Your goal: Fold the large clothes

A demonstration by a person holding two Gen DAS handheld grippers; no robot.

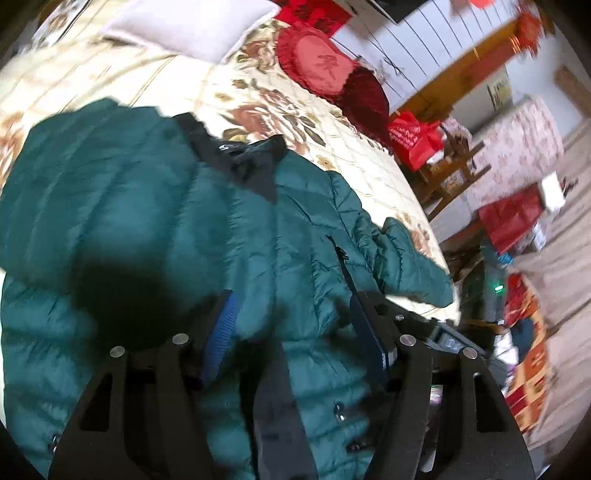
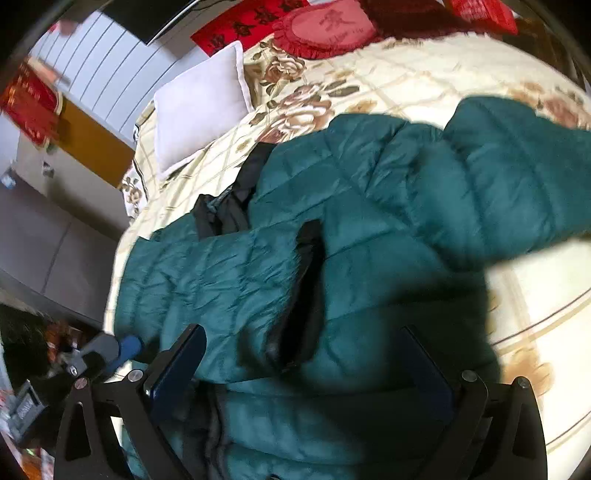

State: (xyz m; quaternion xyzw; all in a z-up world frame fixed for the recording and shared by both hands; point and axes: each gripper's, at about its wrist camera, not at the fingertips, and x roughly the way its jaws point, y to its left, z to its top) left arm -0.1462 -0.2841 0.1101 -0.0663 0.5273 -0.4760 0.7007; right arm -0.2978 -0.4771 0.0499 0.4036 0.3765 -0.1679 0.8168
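A dark teal quilted puffer jacket [image 1: 147,203] lies spread on a cream floral bedspread [image 1: 258,99], its dark collar [image 1: 255,166] toward the far side. One sleeve [image 1: 410,258] reaches toward the bed's right edge. My left gripper [image 1: 291,299] hovers just above the jacket's body, open, with fabric beneath the gap and the blue pads [image 1: 221,328] not pressing on it. In the right wrist view the jacket [image 2: 406,184] shows a dark open front seam [image 2: 306,288] and a sleeve [image 2: 524,173] folded across. My right gripper [image 2: 303,328] stands wide open over it.
A white pillow [image 2: 199,110] and a red heart cushion [image 2: 325,26] lie at the head of the bed. Past the bed's edge stand a wooden chair [image 1: 454,166] with a red bag [image 1: 413,140] and floor clutter [image 1: 524,332]. Bare bedspread [image 2: 535,295] lies right of the jacket.
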